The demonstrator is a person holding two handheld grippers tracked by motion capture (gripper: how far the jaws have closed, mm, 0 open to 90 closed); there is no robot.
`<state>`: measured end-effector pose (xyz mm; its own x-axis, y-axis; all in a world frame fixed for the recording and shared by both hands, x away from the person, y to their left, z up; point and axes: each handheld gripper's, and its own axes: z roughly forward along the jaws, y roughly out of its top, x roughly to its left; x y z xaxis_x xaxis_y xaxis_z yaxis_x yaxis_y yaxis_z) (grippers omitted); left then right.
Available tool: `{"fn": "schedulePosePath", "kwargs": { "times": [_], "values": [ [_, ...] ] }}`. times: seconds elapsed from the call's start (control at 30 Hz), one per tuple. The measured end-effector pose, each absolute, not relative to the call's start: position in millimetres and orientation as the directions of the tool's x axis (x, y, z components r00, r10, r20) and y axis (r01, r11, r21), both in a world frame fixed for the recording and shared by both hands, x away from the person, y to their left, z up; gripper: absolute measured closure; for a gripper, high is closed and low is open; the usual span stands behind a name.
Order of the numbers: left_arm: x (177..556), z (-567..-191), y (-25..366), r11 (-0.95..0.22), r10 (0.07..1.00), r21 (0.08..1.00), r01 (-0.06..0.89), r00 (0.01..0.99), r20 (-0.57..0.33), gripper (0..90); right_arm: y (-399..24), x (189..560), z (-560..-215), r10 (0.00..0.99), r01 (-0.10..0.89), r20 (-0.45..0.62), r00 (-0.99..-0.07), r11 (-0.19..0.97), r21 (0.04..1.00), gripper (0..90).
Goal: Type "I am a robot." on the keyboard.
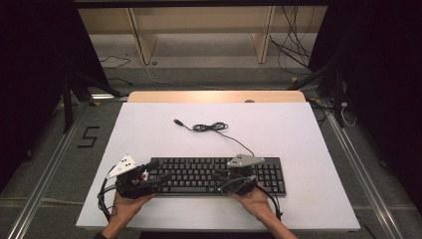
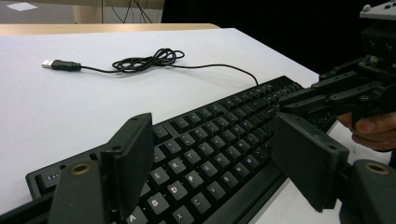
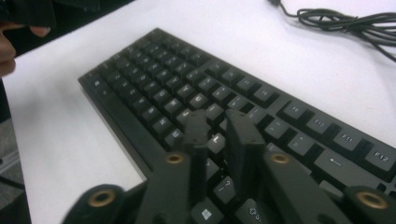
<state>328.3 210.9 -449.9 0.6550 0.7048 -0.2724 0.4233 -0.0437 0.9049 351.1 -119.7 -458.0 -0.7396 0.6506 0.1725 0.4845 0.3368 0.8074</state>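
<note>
A black keyboard (image 1: 199, 167) lies near the front edge of the white table (image 1: 149, 129). Its thin black cable (image 1: 210, 127) runs back to a loose coil and ends in a USB plug (image 1: 176, 121). My left gripper (image 1: 158, 172) hovers over the keyboard's left end, jaws wide open, with only keys (image 2: 196, 154) seen between them. My right gripper (image 1: 221, 175) sits over the right half of the keyboard and points left. In the right gripper view its jaws (image 3: 217, 123) stand almost together just above the keys (image 3: 154, 79), with nothing between them.
The coiled cable (image 2: 149, 59) and plug (image 2: 58, 64) lie on the bare table behind the keyboard. A wooden strip (image 1: 214, 96) edges the table's far side. Beyond it are shelf legs and loose wires on the floor. Dark rails flank the table.
</note>
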Motion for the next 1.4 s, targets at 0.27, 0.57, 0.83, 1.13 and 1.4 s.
{"fn": "schedulePosePath", "kwargs": {
  "times": [0.27,0.57,0.83,1.13,1.4],
  "values": [
    [327.7,-450.3,209.2,-0.054,0.702,0.905,0.421,0.661,-0.265,28.8,-115.8,353.0,-463.8,0.646,0.496,0.166,-0.745,0.37,0.786,89.7],
    [327.6,-450.3,209.1,-0.059,0.701,0.905,0.42,0.663,-0.262,28.6,-106.4,354.4,-471.5,0.638,0.501,0.15,-0.756,0.415,0.759,90.0],
    [327.6,-450.1,209.4,-0.064,0.702,0.907,0.417,0.664,-0.256,28.4,-102.9,355.8,-475.6,0.641,0.511,0.145,-0.754,0.433,0.743,90.0],
    [328.1,-450.5,209.6,-0.062,0.704,0.906,0.418,0.662,-0.257,28.1,-95.9,353.7,-481.6,0.652,0.501,0.1,-0.751,0.465,0.729,90.0],
    [328.2,-450.2,210.8,-0.063,0.706,0.908,0.415,0.661,-0.254,28.0,-97.5,353.9,-480.2,0.663,0.523,0.128,-0.738,0.442,0.729,89.8]
  ]
}}
